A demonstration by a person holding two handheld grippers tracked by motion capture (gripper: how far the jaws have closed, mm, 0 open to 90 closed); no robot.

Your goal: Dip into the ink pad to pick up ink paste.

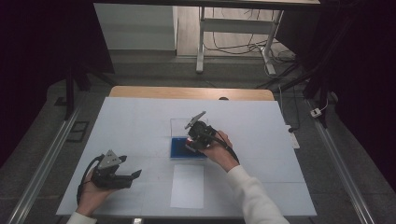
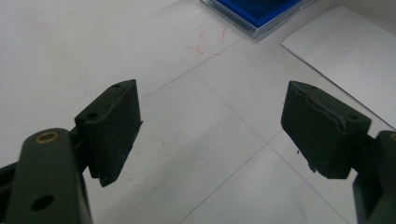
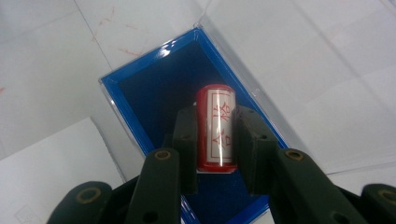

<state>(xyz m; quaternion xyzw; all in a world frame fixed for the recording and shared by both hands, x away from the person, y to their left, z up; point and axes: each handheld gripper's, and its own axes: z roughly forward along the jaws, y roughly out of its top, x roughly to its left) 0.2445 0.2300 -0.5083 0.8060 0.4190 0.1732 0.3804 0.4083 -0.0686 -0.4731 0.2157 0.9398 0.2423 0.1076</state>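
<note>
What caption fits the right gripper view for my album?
Right gripper holds a red stamp over the blue box.

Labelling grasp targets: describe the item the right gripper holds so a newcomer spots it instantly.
Start at the white table, then find the clear box with a blue lining near its middle, just beyond a white paper sheet. Over that box, the right gripper is shut on a small red cylinder with a white label bearing red characters, the only red, round thing there.

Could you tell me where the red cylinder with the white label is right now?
The red cylinder sits clamped between the right gripper jaws, over the blue tray at the table's middle.
</note>
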